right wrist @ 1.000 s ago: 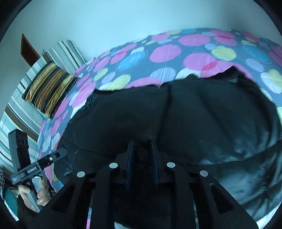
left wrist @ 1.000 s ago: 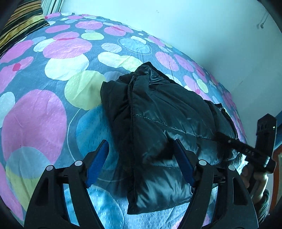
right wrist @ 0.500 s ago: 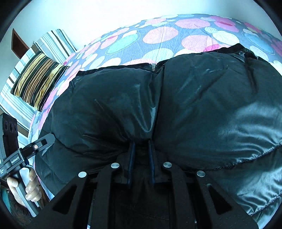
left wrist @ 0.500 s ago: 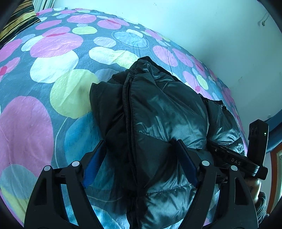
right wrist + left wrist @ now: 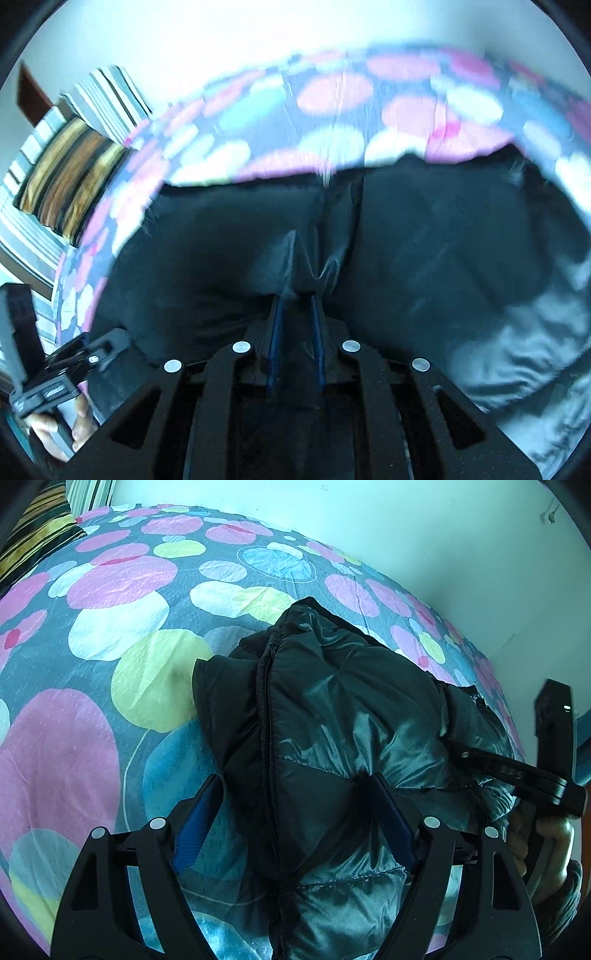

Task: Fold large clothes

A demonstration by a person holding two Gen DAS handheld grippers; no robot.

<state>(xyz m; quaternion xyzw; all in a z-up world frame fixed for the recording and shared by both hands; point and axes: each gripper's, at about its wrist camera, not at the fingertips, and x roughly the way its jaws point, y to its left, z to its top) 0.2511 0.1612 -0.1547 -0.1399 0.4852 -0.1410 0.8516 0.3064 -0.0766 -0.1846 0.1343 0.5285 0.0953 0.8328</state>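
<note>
A black puffer jacket (image 5: 332,731) lies bunched on a bed with a dotted sheet (image 5: 122,635). My left gripper (image 5: 291,794) is open, its blue-padded fingers (image 5: 195,819) straddling the jacket's near end over the zipper. In the right wrist view the jacket (image 5: 424,251) fills the middle, blurred. My right gripper (image 5: 297,299) is shut on a fold of the jacket. The right gripper also shows in the left wrist view (image 5: 509,771), held by a hand at the jacket's right side. The left gripper shows in the right wrist view (image 5: 66,373) at lower left.
A striped yellow and black pillow (image 5: 33,542) lies at the head of the bed, also in the right wrist view (image 5: 66,177). A pale wall (image 5: 406,535) runs along the far side of the bed.
My right gripper has pulled back with the jacket fold, so more sheet shows beyond the jacket. My left gripper has drawn back slightly and stays open over the jacket.
</note>
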